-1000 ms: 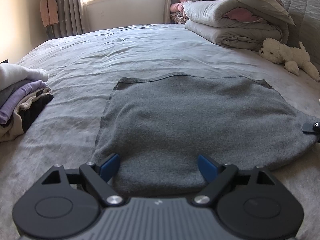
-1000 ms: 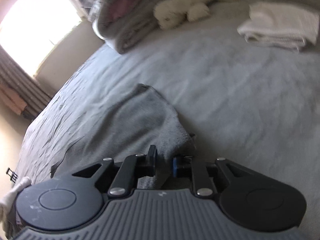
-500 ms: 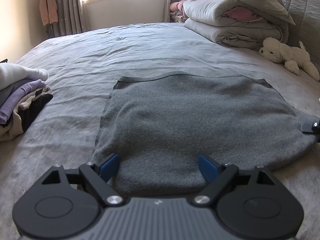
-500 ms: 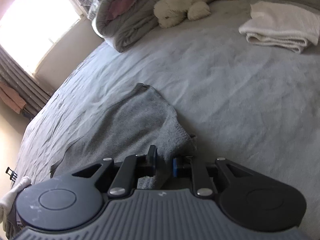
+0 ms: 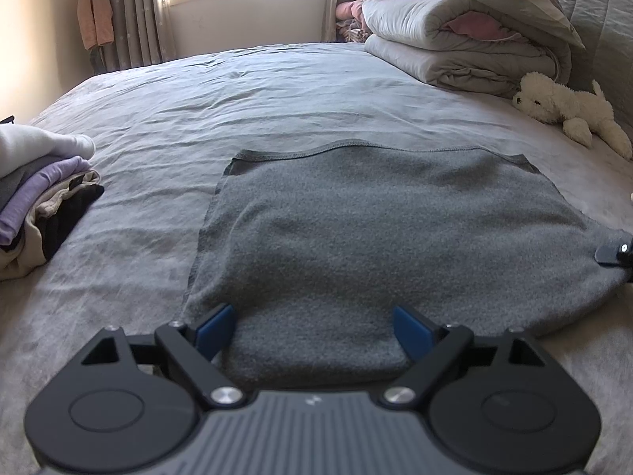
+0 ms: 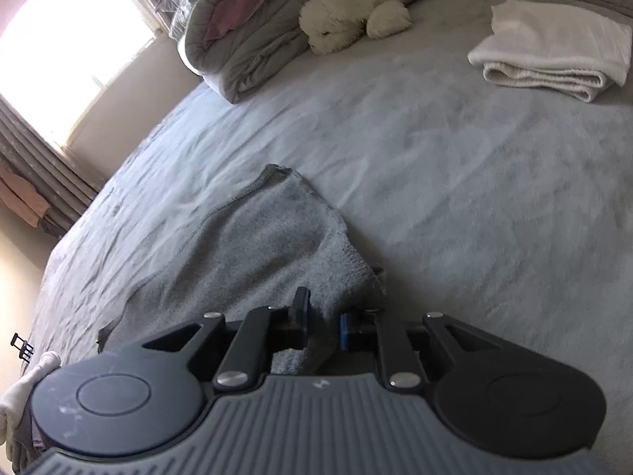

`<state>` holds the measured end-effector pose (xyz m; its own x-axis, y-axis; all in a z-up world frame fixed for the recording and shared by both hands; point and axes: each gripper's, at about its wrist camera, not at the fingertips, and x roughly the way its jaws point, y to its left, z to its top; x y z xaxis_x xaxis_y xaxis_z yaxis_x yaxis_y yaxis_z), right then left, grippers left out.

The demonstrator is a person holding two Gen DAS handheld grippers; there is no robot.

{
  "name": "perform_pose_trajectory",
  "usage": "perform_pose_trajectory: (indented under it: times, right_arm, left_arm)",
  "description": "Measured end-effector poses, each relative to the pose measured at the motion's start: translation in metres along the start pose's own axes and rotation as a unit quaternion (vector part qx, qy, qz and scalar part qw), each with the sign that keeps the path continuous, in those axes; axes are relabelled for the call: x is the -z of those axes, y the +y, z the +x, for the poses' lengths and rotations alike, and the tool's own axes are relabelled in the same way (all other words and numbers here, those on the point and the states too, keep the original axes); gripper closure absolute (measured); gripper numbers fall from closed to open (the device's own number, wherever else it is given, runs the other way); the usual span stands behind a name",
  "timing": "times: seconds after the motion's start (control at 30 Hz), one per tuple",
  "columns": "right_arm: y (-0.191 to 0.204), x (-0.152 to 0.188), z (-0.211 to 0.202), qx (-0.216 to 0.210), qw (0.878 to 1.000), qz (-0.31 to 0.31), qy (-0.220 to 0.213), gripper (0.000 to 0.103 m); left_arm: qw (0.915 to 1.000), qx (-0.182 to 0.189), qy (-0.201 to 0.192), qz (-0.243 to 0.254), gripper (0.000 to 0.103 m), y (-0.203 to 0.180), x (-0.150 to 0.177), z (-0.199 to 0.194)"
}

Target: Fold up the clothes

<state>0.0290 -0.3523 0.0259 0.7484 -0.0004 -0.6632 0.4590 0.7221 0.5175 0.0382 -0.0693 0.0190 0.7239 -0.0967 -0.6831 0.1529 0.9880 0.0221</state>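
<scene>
A: Grey fleece, a soft square-ish garment (image 5: 379,233), lies spread flat on the pale grey bedsheet (image 5: 237,95) in the left wrist view, its stitched hem at the far side. The left gripper (image 5: 312,326) sits at the near edge with its blue pads (image 5: 215,326) spread wide. The cloth's edge lies between them, but neither pad presses on it.

B: So nothing is held on that side?

A: No. A loose heap of unfolded white, purple and black clothes (image 5: 35,198) waits at the left edge of the bed. Far right there is a rolled grey duvet (image 5: 455,39) and a white plush dog (image 5: 569,111).

B: And the right wrist view?

A: The right gripper (image 6: 322,326) has its jaws drawn narrow on the near right corner of the grey fleece (image 6: 253,253), and a fold of cloth is pinched between them. Beyond it, well apart, a folded cream towel (image 6: 554,51) lies on the sheet near the plush dog (image 6: 372,8).

B: How far along, would you say?

A: Early on this piece, I judge. It appears laid out and smoothed, with one corner gripped and the other not yet. One item looks finished, and the heap is still to do.
</scene>
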Motion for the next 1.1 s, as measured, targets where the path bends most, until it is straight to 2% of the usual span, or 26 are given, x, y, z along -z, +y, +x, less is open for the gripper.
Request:
perform_pose_trajectory:
  times: [0.3,0.43,0.57,0.63,0.67,0.7,0.73,0.77,0.83,0.93,1.0,1.03,1.07,1.1]
  right_arm:
    - [-0.002,0.000,0.000,0.000,1.000,0.007,-0.004,0.086]
    - [-0.001,0.002,-0.002,0.002,1.000,0.005,-0.010,0.086]
    - [0.005,0.005,-0.004,0.014,0.999,-0.018,-0.024,0.086]
    - [0.018,0.008,-0.006,0.032,0.997,-0.061,-0.044,0.087]
    - [0.031,0.012,-0.011,0.042,0.992,-0.102,-0.068,0.087]
    - [0.050,0.019,-0.019,0.047,0.980,-0.160,-0.105,0.087]
    - [0.070,0.028,-0.027,0.050,0.963,-0.220,-0.145,0.087]
    - [0.091,0.040,-0.034,0.044,0.943,-0.279,-0.178,0.087]
    - [0.134,0.069,-0.044,0.019,0.892,-0.388,-0.230,0.088]
    - [0.191,0.140,-0.040,-0.046,0.809,-0.539,-0.231,0.092]
    - [0.212,0.199,-0.023,-0.072,0.756,-0.619,-0.201,0.094]
    - [0.217,0.226,-0.012,-0.071,0.730,-0.654,-0.186,0.094]
    - [0.220,0.245,-0.003,-0.064,0.717,-0.673,-0.172,0.094]
    - [0.223,0.255,0.004,-0.060,0.718,-0.676,-0.157,0.094]
  left_arm:
    - [0.9995,0.016,0.019,-0.020,0.014,0.013,-0.003,-0.002]
    - [0.9971,0.046,0.037,-0.047,0.014,0.029,-0.005,-0.008]
    - [0.9885,0.093,0.077,-0.092,0.014,0.058,-0.012,-0.012]
    - [0.9800,0.111,0.094,-0.136,0.014,0.079,-0.017,-0.015]
    - [0.9738,0.119,0.096,-0.168,0.014,0.094,-0.021,-0.018]
    - [0.9670,0.125,0.095,-0.200,0.014,0.109,-0.024,-0.021]
    - [0.9611,0.123,0.088,-0.231,0.014,0.123,-0.027,-0.024]
    - [0.9554,0.117,0.078,-0.260,0.014,0.140,-0.029,-0.027]
    - [0.9418,0.105,0.060,-0.314,0.014,0.170,-0.034,-0.032]
    - [0.9269,0.097,0.054,-0.358,0.014,0.198,-0.033,-0.034]
    - [0.9257,0.098,0.048,-0.362,0.014,0.207,-0.032,-0.037]
    - [0.9263,0.094,0.045,-0.362,0.014,0.209,-0.032,-0.038]
    - [0.9260,0.091,0.047,-0.363,0.014,0.209,-0.031,-0.038]
    - [0.9257,0.089,0.048,-0.365,0.014,0.210,-0.031,-0.038]
